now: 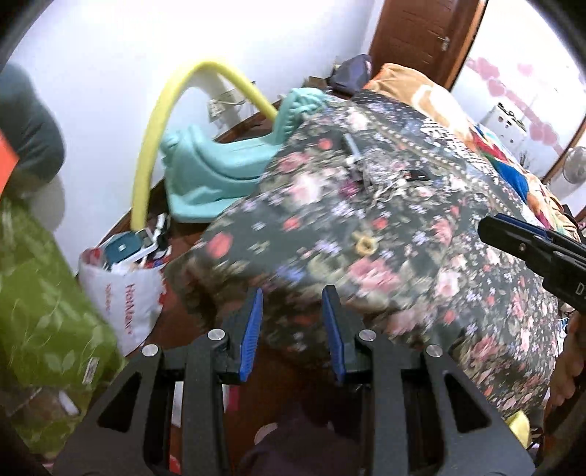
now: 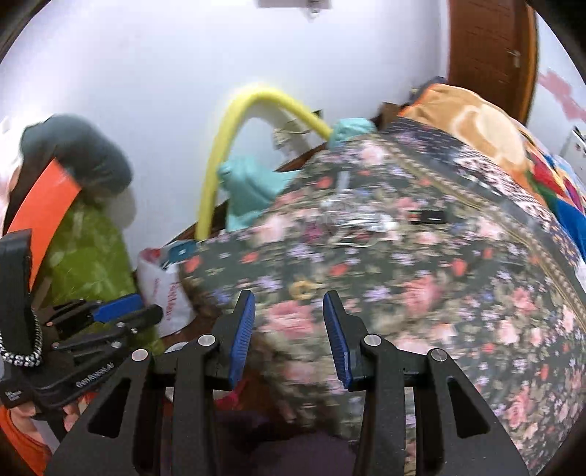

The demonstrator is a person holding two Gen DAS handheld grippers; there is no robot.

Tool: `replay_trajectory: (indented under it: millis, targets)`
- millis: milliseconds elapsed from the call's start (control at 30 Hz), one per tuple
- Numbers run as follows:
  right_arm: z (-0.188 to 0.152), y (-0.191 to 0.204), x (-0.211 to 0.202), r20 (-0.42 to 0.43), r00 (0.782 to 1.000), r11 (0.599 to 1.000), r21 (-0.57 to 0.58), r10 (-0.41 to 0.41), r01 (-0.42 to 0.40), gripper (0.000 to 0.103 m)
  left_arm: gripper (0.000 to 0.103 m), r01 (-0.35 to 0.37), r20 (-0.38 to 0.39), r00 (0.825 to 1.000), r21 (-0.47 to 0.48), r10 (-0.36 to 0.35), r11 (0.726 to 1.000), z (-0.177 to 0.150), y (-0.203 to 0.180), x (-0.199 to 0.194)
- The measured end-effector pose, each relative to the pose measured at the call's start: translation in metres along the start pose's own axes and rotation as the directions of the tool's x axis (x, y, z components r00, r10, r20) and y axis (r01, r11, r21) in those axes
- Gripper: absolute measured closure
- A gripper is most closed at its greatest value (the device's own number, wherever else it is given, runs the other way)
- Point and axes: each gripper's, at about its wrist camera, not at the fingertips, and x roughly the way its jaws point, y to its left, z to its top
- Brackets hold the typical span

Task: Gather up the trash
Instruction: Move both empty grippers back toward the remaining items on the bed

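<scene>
A bed with a dark floral cover [image 1: 403,234] [image 2: 421,263] fills both views. On it lie crumpled clear plastic scraps [image 1: 381,175] [image 2: 351,223], a small black object [image 1: 417,175] [image 2: 428,216] and a small yellow ring-like piece [image 1: 364,246] [image 2: 302,288]. My left gripper [image 1: 293,315] is open and empty over the bed's near corner. My right gripper [image 2: 289,322] is open and empty, also above the near corner. The right gripper shows at the right edge of the left wrist view [image 1: 531,252]; the left gripper shows at the left of the right wrist view [image 2: 110,318].
A white plastic bag [image 1: 117,289] [image 2: 164,293] stuffed with items stands on the floor left of the bed. A green patterned bag [image 1: 40,304] [image 2: 84,256], a teal plastic toy [image 1: 219,168], a yellow foam tube [image 1: 154,121] and a brown door [image 1: 414,33] are around.
</scene>
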Motion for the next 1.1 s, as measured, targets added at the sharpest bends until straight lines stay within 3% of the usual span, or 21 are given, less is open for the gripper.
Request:
replay_trajectory:
  millis: [333, 467, 667, 733, 833, 967, 1100]
  targets:
    - [0.014, -0.092, 0.01, -0.036, 0.998, 0.993, 0.105, -0.055, 0.059, 0.067, 0.069, 0.076, -0.089, 0.993, 0.032, -0.073, 0.997, 0.028, -0.058, 0.069]
    - [0.019, -0.118, 0.027, -0.06, 0.997, 0.989, 0.141, -0.046, 0.054, 0.047, 0.067, 0.086, -0.139, 0.987, 0.053, -0.078, 0.995, 0.032, -0.073, 0.102]
    - [0.033, -0.157, 0.065, -0.101, 0.995, 0.968, 0.25, 0.006, 0.02, 0.046, 0.068, 0.053, -0.158, 0.987, 0.075, -0.04, 0.996, 0.034, -0.077, 0.136]
    - [0.04, -0.172, 0.08, -0.103, 0.995, 0.949, 0.313, 0.004, 0.028, 0.046, 0.081, 0.064, -0.137, 0.989, 0.066, -0.054, 0.996, 0.036, -0.074, 0.138]
    - [0.051, -0.191, 0.101, -0.101, 0.995, 0.917, 0.396, -0.009, 0.049, 0.046, 0.081, 0.079, -0.121, 0.99, 0.055, -0.072, 0.995, 0.041, -0.07, 0.141]
    - [0.07, -0.212, 0.14, -0.103, 0.993, 0.857, 0.516, 0.055, 0.006, 0.046, 0.082, 0.094, -0.087, 0.992, 0.03, -0.091, 0.995, 0.049, -0.061, 0.136]
    - [0.085, -0.219, 0.178, -0.137, 0.99, 0.814, 0.579, 0.044, 0.044, 0.046, 0.082, 0.088, -0.03, 0.996, 0.016, -0.088, 0.996, 0.06, -0.051, 0.125]
